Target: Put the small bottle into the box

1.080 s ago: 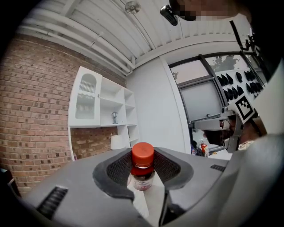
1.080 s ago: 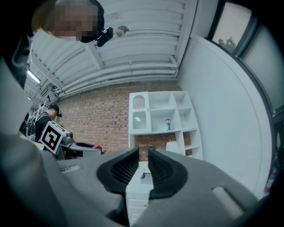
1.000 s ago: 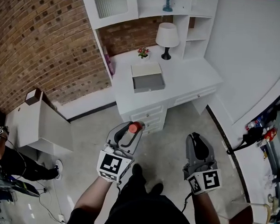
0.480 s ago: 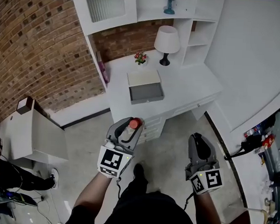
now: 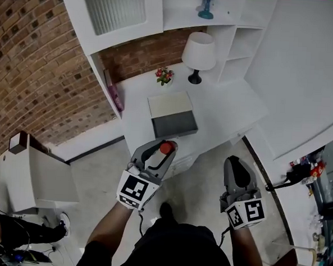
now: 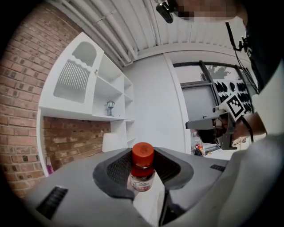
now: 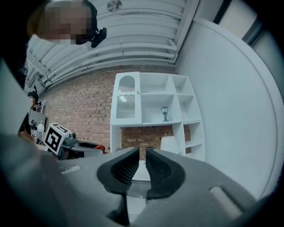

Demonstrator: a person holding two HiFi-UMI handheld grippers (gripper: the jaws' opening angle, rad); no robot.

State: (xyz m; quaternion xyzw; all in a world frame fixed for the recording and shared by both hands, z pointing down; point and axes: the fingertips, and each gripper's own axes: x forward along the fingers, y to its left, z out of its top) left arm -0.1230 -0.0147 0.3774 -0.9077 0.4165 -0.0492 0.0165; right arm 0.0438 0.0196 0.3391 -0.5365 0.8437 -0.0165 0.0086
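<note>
Brick wall [image 5: 35, 65] fills the left side of the head view, with one white cabinet [image 5: 35, 169] standing on the pale floor [image 5: 96, 170] below it. To the right is one white worktop [image 5: 224, 105], backed by white shelves [image 5: 239, 44].

Three things stand on the worktop. From left to right they are one small pot of red flowers [image 5: 164, 76] near the back edge, one box [image 5: 173, 117] near the middle, and one white lamp [image 5: 198, 53] on a dark base at the back. The box is pale at the rear and grey at the front. One small lantern [image 5: 206, 5] sits on a high shelf.

Two grippers are held out, one in each of the person's hands. The left gripper [image 5: 158, 151] has its fingers closed on the one small bottle [image 6: 142, 170], gripping its clear body upright, with the red cap standing above the pads. From above, the bottle hangs at the worktop's front edge, just short of the box and not touching it. The right gripper [image 7: 142, 166], well apart from the left, has its fingers drawn almost together. Only a thin slit shows between them, and they hold nothing.
</note>
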